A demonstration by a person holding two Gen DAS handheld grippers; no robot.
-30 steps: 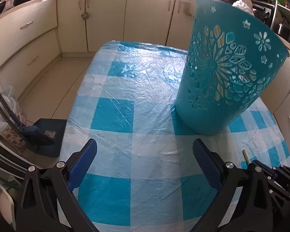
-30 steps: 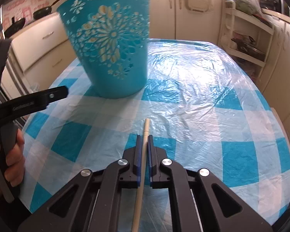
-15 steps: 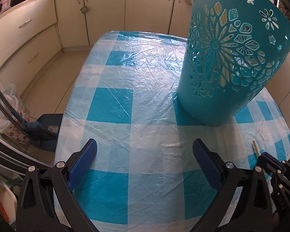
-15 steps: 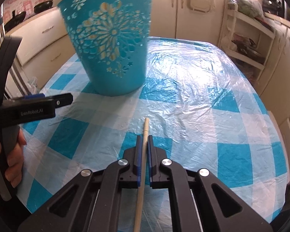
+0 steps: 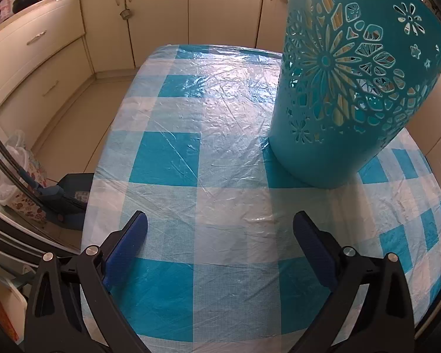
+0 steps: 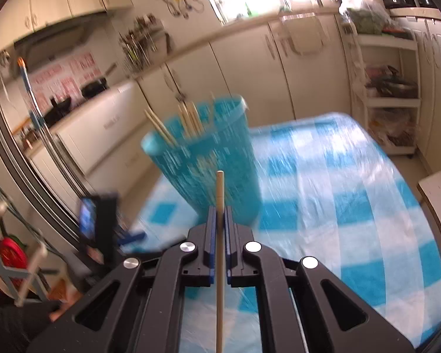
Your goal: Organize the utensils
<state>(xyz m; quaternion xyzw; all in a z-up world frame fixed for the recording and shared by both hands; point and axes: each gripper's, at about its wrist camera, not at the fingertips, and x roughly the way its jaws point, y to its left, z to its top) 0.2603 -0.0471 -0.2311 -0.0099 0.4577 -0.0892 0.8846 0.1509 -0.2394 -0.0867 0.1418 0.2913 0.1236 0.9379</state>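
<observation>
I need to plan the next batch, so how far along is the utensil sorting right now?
Done: several chopsticks already stand in the teal basket. In hand: the right claw is shut on one more chopstick, raised in front of the basket. The left claw is open and empty. Left: dropping this one in; nothing else lies on the checked tablecloth.

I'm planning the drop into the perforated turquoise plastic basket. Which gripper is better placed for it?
Right. The right gripper is shut on a thin wooden chopstick aimed toward the perforated turquoise plastic basket. The left gripper is open and empty.
</observation>
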